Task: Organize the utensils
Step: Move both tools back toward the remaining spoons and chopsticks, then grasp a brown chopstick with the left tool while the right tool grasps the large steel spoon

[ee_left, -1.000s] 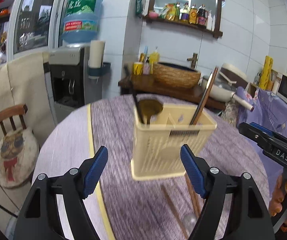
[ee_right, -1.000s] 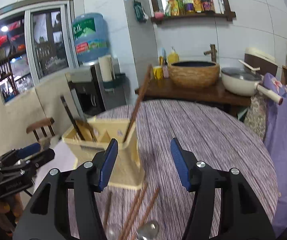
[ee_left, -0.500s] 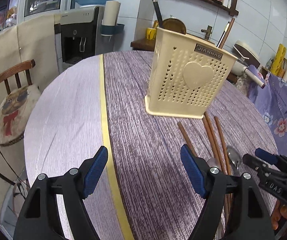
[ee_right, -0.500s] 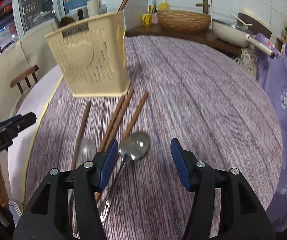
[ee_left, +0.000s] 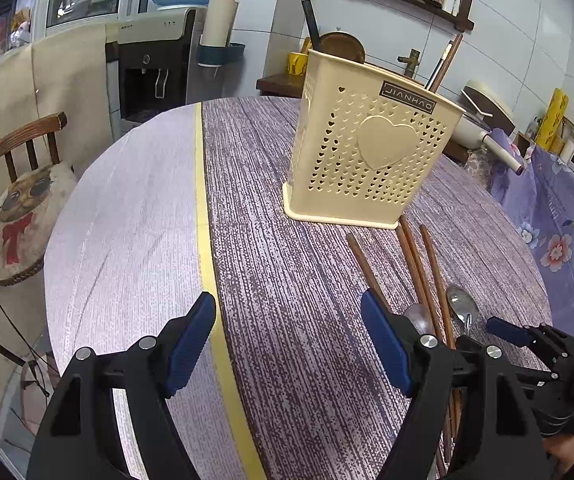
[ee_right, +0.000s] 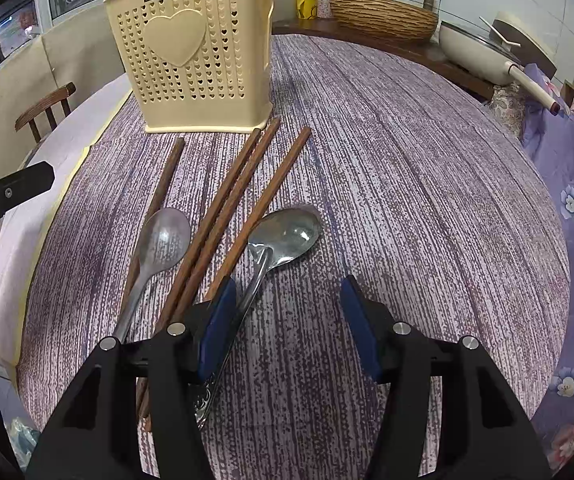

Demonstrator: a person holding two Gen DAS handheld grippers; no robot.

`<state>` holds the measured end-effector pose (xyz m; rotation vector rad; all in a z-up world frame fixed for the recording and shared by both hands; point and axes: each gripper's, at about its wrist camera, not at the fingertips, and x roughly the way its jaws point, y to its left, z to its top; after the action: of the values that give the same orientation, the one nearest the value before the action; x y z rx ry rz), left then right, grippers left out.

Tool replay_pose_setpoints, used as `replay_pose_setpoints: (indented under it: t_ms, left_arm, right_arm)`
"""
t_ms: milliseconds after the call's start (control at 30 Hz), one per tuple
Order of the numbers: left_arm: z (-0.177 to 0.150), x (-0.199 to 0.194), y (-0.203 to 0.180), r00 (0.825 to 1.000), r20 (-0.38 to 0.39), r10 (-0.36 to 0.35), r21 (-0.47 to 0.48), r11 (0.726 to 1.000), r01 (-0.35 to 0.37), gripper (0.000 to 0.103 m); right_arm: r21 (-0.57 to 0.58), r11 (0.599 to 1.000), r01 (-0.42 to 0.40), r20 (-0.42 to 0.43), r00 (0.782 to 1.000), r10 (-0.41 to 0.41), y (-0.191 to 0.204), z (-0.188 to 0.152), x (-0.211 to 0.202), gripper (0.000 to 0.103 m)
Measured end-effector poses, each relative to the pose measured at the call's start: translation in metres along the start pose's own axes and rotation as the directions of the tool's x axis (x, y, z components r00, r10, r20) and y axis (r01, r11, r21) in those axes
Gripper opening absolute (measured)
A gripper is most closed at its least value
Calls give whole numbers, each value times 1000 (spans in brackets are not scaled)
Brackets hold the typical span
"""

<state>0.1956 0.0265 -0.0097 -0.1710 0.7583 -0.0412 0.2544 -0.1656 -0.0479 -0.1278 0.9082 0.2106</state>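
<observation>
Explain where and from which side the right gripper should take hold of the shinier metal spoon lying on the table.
Grip the shinier spoon on its thin handle, coming from above with a pad on each side. It lies flat, bowl toward the holder, handle already between the right gripper's open jaws.

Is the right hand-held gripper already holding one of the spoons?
No. The right hand-held gripper stands open above the table, and the shiny spoon lies flat with its handle passing beside the left pad, ungripped.

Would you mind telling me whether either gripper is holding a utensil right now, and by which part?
Nothing is held. The left gripper is open over bare table; the right gripper is open above the shiny spoon's handle.
</observation>
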Motion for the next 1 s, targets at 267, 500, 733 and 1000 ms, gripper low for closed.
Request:
replay_pose_setpoints:
  t_ms: [267,500,733,1000]
  left_arm:
    - [-2,1,-2,1000,-5,-5,-7,1000,5,74]
    - [-3,3,-8,1000,-12,-12,1,1000,12,74]
    - [0,13,-15,999,-44,-3,25,1000,4,72]
    - [13,48,-58,991,-132,-29,154,987,49,49]
  right_arm:
    - [19,1000,-11,-32,999,12,-33,3,0,55]
    - [101,995,10,-36,999,-6,-29,12,8,55]
    - [93,994,62,-51,997,-57,-24,27,16,55]
    - [91,995,49,-70,997,-42,-26,33,19,42]
